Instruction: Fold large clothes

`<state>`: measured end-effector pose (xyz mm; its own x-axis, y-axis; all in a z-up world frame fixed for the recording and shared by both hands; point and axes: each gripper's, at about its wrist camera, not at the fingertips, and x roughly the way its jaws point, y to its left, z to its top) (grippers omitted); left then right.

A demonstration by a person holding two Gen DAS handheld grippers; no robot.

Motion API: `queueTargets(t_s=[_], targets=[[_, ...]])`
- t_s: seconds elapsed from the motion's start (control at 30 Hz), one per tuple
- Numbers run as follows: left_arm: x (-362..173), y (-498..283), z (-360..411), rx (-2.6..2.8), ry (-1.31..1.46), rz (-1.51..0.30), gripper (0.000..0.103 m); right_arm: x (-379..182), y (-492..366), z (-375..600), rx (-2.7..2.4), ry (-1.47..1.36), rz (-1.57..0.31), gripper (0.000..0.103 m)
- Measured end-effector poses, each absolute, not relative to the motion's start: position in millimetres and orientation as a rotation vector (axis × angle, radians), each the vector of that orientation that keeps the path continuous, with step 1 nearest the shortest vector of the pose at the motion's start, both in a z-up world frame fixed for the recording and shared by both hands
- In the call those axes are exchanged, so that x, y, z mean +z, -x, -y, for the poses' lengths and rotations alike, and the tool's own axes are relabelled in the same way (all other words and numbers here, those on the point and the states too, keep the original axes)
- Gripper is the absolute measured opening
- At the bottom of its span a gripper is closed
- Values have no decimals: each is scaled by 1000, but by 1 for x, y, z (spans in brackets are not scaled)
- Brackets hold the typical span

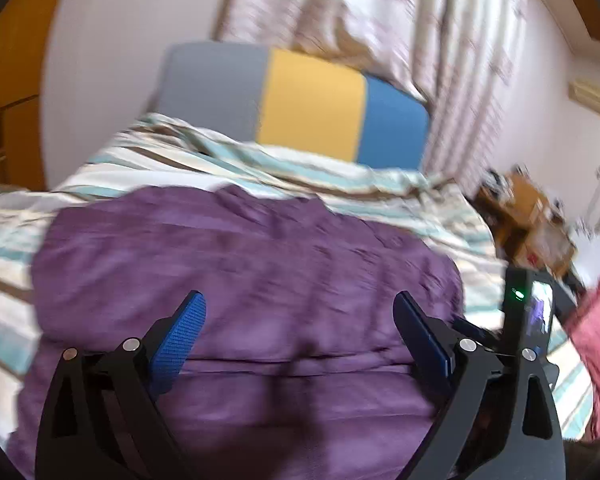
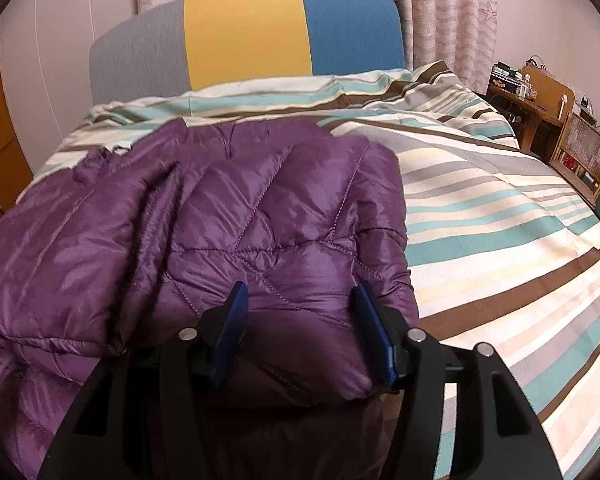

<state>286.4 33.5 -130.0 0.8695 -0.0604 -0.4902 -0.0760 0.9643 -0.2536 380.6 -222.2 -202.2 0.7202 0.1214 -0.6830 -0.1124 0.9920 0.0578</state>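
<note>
A purple quilted jacket is spread on a bed, over a striped duvet that runs up to a grey, yellow and blue headboard. In the right wrist view 1 panel is seen folded over onto the rest, leaving a puffy doubled edge at the near side.

The right gripper is set around that padded edge, with the bulge between its 2 blue pads. The jaws stand part-way apart, and whether the pads press the fabric cannot be told for sure. It is judged that the fold is being kept in place there.

The left gripper is held above the jacket, its jaws spread wide and nothing between them. The left wrist view is blurred. A free gripper is probably wanted for smoothing or for taking the next edge.
</note>
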Motion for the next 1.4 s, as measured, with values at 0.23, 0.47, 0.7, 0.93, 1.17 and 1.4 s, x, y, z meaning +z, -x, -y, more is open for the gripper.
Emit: queueTargets(t_s=[0.23,0.47,0.7,0.93,1.17,1.4], targets=[[-157,-255,-112,270,350,-636,94,-154,-351,221,166,-42,-587,66],[-180,-231,-156,371,594,-680,94,-150,-359,135,300,215,-567,75],[-191,-238,-187,435,664,-755,94,-184,-402,144,225,120,-758,78],[-185,-273,-207,413,630,-729,94,-189,-402,140,205,165,-742,79],[-192,-223,-261,715,846,-527,94,-189,-396,145,206,158,-731,79],[-184,-216,-228,385,669,-704,94,-189,-396,146,208,150,-732,80]])
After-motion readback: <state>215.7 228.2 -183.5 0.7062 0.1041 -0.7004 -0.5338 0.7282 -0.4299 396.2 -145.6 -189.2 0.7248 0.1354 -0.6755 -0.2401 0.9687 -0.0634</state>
